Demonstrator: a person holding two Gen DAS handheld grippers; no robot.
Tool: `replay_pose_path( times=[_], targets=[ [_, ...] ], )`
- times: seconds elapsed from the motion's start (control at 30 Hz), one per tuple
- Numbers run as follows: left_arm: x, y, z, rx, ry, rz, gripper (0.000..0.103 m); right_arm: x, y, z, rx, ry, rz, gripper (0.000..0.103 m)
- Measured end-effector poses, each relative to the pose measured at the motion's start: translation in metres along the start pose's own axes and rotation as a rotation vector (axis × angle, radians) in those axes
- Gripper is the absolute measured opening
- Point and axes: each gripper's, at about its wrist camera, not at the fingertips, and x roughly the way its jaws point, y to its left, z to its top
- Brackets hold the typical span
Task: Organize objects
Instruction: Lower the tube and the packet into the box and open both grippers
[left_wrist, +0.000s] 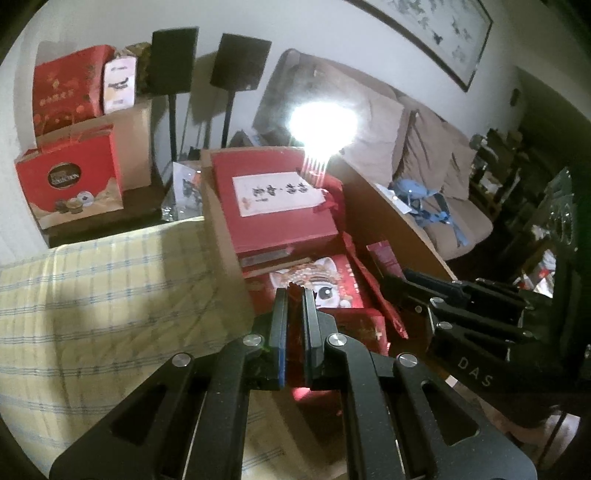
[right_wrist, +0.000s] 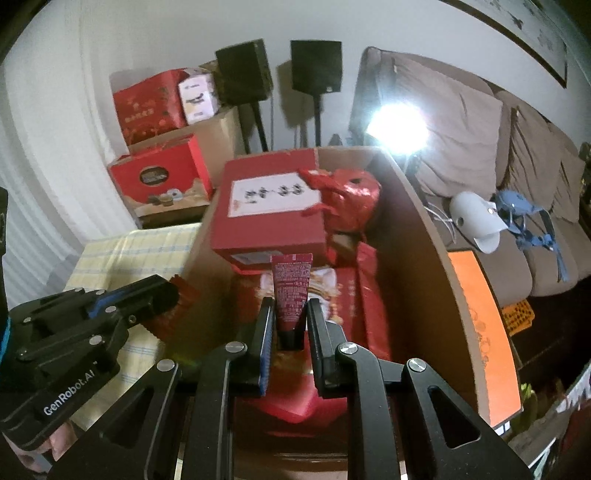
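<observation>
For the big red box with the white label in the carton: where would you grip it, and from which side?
Grip the red box by its near edge, coming from the camera's side. It lies flat on other items, and that edge overhangs them. The carton wall stands on its right and a red bag leans there. Both grippers are full now.

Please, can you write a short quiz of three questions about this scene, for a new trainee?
1. True or false: the right tool is shut on a dark red tube.
2. What does the left tool hold? A) a thin red packet B) a blue toy C) nothing
3. Fill in: the big red box with a white label lies inside an open ____ box.

Key
1. True; the tube's black cap points toward the camera.
2. A
3. cardboard
</observation>
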Motion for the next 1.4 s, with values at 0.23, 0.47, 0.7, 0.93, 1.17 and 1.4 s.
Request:
replay_pose_path(
  times=[0.23, 0.47, 0.7, 0.93, 1.17, 1.4],
  targets=[
    [0.025, -0.008, 0.003, -0.01, 0.029, -0.005, 0.006, 0.02, -0.016, 0.001, 0.029, 0.036, 0.007, 0.016],
    [0.043, -0.006, 0.005, -0.02, 0.043, -0.003, 0.007, 0.045, -0.021, 0.007, 0.046, 0.065, 0.009, 0.017],
    [0.045, 0.003, 0.004, -0.016, 0.037, 0.011, 0.035, 0.054, -0.027, 0.006, 0.067, 0.072, -0.022, 0.028],
    [0.024, 0.007, 0.003, -0.011, -0.002, 0.046, 0.06, 0.04, -0.025, 0.002, 0.073, 0.041, -0.015, 0.04],
    [-0.014, 0.023, -0.001, -0.011, -0.076, 0.083, 0.075, 0.014, -0.011, -0.002, 0.044, -0.026, -0.023, 0.062],
    [-0.042, 0.039, -0.013, -0.046, -0.103, 0.142, 0.087, -0.005, 0.008, -0.01, 0.016, -0.065, -0.021, 0.078]
  ],
)
